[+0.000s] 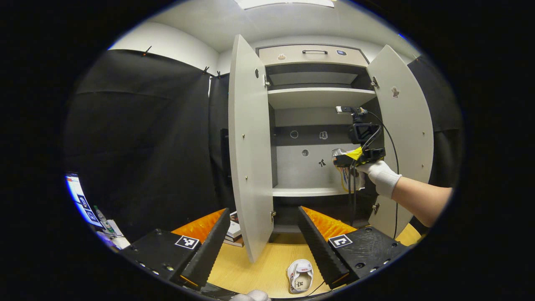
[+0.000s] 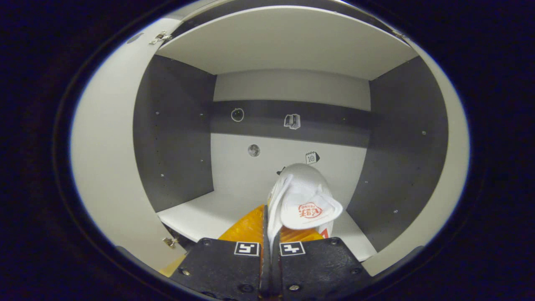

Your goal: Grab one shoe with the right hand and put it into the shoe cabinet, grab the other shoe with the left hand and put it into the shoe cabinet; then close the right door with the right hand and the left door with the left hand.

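A white shoe [image 1: 300, 276] lies on the wooden surface [image 1: 259, 263] between the wide-apart fingers of my left gripper [image 1: 264, 209], which is open and holds nothing. The shoe cabinet [image 1: 317, 98] stands ahead with its left door [image 1: 250, 146] and right door [image 1: 401, 138] both open. A gloved hand [image 1: 380, 175] holds my right gripper [image 1: 347, 159] at the middle compartment. In the right gripper view, my right gripper [image 2: 267, 209] is shut on the edge of the other white shoe [image 2: 303, 196], held above the white shelf [image 2: 196, 213].
A drawer with a dark handle [image 1: 314, 52] tops the cabinet. A stack of books [image 1: 234, 232] lies low behind the left door. A screen [image 1: 77, 194] and a small bottle [image 1: 101, 217] sit at the far left. Cables [image 1: 393, 167] hang from the right gripper.
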The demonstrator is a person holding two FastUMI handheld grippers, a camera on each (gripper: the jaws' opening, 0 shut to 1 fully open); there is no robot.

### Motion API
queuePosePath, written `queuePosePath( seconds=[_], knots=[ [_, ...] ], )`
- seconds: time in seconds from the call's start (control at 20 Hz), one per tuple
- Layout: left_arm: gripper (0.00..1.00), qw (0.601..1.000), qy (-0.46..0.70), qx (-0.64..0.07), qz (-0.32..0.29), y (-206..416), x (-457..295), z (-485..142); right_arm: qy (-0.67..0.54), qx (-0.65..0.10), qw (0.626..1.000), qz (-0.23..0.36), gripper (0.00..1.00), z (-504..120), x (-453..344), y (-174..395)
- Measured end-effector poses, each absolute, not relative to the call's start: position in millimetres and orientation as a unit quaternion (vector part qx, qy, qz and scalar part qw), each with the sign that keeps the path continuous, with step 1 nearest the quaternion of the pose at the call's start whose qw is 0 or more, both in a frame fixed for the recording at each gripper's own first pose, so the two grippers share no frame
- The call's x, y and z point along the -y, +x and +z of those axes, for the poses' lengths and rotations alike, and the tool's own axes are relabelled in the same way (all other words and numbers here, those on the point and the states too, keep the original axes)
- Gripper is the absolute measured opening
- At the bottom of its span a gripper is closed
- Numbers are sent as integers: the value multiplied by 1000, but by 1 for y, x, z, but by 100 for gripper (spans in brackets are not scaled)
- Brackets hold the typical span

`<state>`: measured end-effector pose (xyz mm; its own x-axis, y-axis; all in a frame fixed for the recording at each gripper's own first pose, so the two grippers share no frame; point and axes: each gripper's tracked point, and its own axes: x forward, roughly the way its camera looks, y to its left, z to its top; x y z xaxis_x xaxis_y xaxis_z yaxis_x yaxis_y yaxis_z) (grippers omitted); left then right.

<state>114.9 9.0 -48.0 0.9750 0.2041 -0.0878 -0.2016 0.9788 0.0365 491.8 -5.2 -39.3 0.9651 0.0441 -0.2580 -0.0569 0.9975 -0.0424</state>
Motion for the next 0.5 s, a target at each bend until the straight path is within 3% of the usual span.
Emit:
queuePosePath(
  seconds=[0.5],
  knots=[
    [96,990,17,-45,136,118,-10,-49,-13,-304,952,28,5,-118,7,563]
  ],
)
